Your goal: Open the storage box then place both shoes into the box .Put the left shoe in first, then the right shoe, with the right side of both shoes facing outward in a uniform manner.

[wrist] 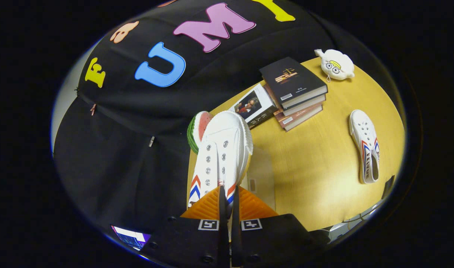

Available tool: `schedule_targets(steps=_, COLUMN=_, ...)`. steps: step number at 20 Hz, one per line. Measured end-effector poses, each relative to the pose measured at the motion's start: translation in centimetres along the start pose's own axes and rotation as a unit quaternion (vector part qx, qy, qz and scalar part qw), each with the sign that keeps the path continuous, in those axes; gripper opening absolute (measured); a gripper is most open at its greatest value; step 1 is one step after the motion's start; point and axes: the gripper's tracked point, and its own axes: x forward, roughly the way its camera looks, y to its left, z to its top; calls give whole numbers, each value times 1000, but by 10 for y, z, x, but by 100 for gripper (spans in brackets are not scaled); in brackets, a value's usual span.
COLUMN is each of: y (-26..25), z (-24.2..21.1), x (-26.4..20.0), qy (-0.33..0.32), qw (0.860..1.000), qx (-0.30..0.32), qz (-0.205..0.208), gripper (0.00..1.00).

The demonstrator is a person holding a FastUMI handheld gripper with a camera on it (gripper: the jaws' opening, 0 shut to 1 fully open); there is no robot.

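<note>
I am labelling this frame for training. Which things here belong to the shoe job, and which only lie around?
Job: held shoe, clamped in the gripper; second shoe on the table.
Lying about: book stack, loose book, plush toy, watermelon slice.

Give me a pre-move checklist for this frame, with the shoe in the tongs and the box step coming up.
1. Grip: tongs closed on the held shoe, both fingers on its heel end: ok.
2. Held shoe lifted clear of the table: ok.
3. Which shoe it is, left or right: cannot tell.
4. Second shoe lying on the table, apart from the book stack: ok.
5. Storage box open: cannot tell.
6. Path past the watermelon toy close beside the shoe's toe: cannot tell.
</note>
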Motion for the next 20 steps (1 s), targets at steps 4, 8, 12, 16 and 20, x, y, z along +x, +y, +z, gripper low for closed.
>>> schedule_targets(steps=4, y=34, z=-25, x=34, qy=29, qw=999, qx=5, qz=15, gripper=7)
schedule_targets(steps=8, y=44, z=-46, x=62, qy=48, qw=999, qx=-5, qz=4, gripper=7)
schedule_targets(steps=12, y=43, z=-55, x=85, qy=55, qw=998, qx=-6, qz=-13, gripper=7)
schedule_targets(steps=16, y=43, z=-66, x=100, qy=69, qw=997, qx=-12, qz=-23, gripper=7)
schedule_targets(steps=20, y=44, z=-79, x=112, qy=91, qw=995, qx=-14, qz=-25, gripper=11)
